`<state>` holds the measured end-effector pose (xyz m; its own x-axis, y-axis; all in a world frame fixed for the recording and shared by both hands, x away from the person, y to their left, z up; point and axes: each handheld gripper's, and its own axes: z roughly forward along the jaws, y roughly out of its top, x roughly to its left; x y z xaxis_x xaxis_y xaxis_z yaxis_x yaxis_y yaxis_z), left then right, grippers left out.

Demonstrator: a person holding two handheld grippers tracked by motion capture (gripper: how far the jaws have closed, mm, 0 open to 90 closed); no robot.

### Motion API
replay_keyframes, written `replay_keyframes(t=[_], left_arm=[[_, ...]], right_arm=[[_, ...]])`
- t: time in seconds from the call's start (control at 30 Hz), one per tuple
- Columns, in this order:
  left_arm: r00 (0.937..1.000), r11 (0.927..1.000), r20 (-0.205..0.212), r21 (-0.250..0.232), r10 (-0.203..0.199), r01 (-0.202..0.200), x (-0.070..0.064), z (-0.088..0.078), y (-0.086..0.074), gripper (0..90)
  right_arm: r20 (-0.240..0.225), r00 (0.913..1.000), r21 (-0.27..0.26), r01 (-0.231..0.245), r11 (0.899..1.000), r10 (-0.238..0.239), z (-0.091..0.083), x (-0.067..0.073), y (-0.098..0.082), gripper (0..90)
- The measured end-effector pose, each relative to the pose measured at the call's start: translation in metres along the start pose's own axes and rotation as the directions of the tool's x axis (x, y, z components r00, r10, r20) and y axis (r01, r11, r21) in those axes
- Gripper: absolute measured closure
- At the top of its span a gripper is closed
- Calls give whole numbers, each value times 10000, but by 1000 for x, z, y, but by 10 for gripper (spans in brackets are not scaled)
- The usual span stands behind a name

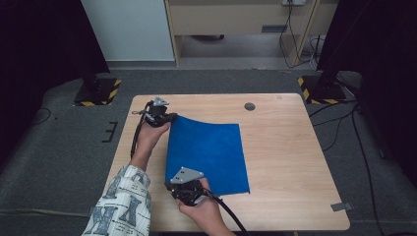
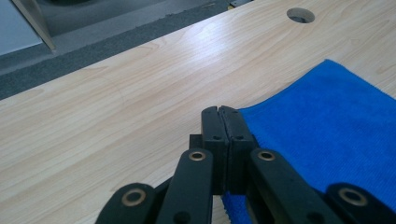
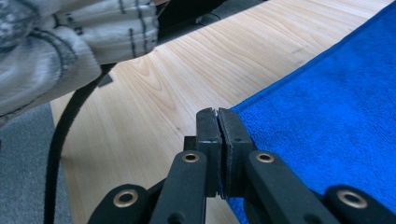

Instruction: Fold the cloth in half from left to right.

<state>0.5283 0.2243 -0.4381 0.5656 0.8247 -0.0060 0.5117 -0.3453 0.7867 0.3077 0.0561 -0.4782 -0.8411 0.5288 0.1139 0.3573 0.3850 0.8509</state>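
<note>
Wooden worktop [image 1: 285, 162] carries a blue cloth [image 1: 209, 155] spread just ahead of both tools. The left tool [image 2: 219, 112] is clenched on the cloth's far left corner, the right tool [image 3: 215, 113] on its near left corner. Each bites only a thin edge, so I judge uneven lifting could pull a corner free, or the loose side might drag and bunch.

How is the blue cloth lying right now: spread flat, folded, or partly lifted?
Partly lifted. The blue cloth is spread single-layer on the table, while the left gripper and right gripper, both shut on it, raise its left edge.
</note>
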Motion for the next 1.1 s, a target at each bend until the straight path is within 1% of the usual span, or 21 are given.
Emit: replay_keyframes(t=[0.07, 0.1, 0.2, 0.27, 0.37, 0.43, 0.5, 0.63, 0.77, 0.87, 0.9, 0.93, 0.97, 1.1], left_arm=[[9996, 9998, 185, -109, -193, 195, 2, -2, 2, 892], [9995, 9996, 213, -165, -231, 235, 3, -3, 4, 892], [10000, 10000, 72, -76, -31, 31, 3, -5, 8, 891], [10000, 9999, 15, 92, 89, -89, 4, -6, 10, 892], [9999, 9999, 19, 91, 100, -100, 3, -9, 14, 891], [9999, 9998, 17, 94, 165, -165, 1, -10, 18, 891], [9996, 9994, 49, 198, 272, -272, -3, -9, 21, 891], [9993, 9988, 85, 328, 355, -357, -11, -1, 25, 891], [9990, 9986, 140, 313, 418, -423, -21, 5, 30, 891], [9985, 9981, 189, 332, 517, -523, -29, 13, 33, 891], [9984, 9980, 239, 345, 519, -527, -30, 15, 34, 891], [9985, 9985, 356, 334, 410, -422, -32, 19, 35, 891], [9987, 9989, 374, 313, 340, -352, -34, 21, 36, 891], [9984, 9986, 436, 372, 358, -374, -42, 30, 40, 891]], right_arm=[[55, 10000, -53, 23, 10000, -23, 3, 4, 2, 883], [47, 10000, -84, 0, 10000, 0, 4, 6, 3, 883], [21, 9999, -304, -115, 9995, 116, 7, 11, 8, 883], [-21, 9998, -477, -215, 9986, 214, 8, 13, 12, 883], [-278, 9977, -704, -641, 9955, 623, 5, 13, 16, 883], [-277, 9978, -792, -625, 9949, 605, 3, 13, 16, 883], [-256, 9977, -795, -654, 9947, 635, 0, 11, 14, 883], [-151, 9970, -795, -765, 9939, 755, -8, 5, 6, 883], [-60, 9967, -822, -817, 9933, 815, -18, 0, -2, 883], [3, 9961, -864, -875, 9924, 878, -27, -5, -5, 883], [46, 9958, -919, -909, 9916, 917, -31, -8, -7, 883], [49, 9953, -945, -955, 9909, 964, -33, -9, -8, 883], [94, 9951, -967, -969, 9906, 982, -36, -11, -10, 883], [249, 9947, -972, -969, 9905, 997, -46, -17, -15, 883]])
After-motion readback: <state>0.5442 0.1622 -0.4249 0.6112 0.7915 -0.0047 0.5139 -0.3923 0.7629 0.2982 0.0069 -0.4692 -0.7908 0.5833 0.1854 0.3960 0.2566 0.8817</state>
